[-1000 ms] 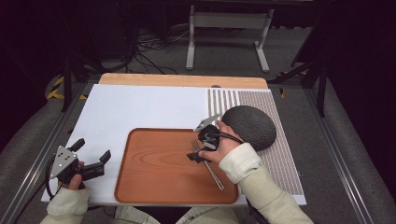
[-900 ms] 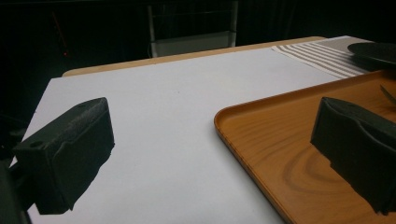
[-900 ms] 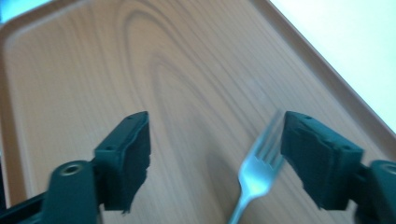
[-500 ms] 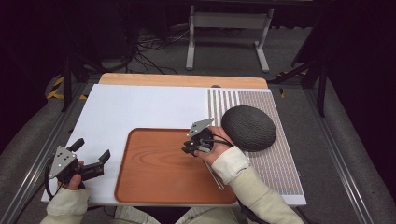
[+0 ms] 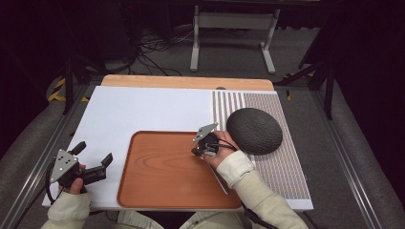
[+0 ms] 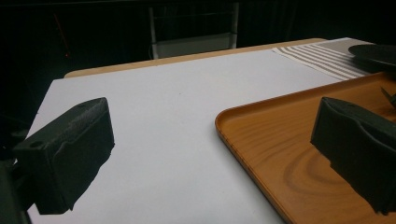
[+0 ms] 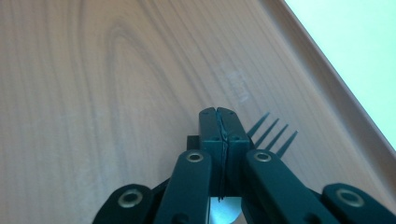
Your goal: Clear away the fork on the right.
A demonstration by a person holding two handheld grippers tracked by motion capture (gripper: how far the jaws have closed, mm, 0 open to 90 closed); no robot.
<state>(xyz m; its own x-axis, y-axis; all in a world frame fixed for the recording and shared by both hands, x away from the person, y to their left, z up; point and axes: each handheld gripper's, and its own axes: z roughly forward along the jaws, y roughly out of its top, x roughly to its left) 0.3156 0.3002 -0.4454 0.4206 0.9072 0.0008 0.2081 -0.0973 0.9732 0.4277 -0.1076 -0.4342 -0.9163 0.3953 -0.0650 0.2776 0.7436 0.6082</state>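
We hold the right gripper [image 5: 197, 151] low over the wooden tray [image 5: 157, 186], its jaws pressed tight together; they have just been closing. In the right gripper view the two black jaws meet with no gap, and the tines of a dark fork [image 7: 273, 133] fan out on the tray floor just behind and to the right of the tips. We cannot tell from that view whether the fork is pinched between the pads or merely lies under them (the jaws hide its neck). In the high view a thin dark handle runs from under the right hand [image 5: 224, 148] toward the tray's near right corner.

The left gripper [image 5: 90, 160] sits at the near left edge of the white board [image 5: 143, 109], beside the tray, with its jaws standing wide apart and nothing between them. The left gripper view shows the tray's rim [image 6: 243, 116] between its two jaws, farther off.

A dark round textured bowl [image 5: 254, 130] lies upside down on the striped mat [image 5: 282, 171], just right of the right hand.
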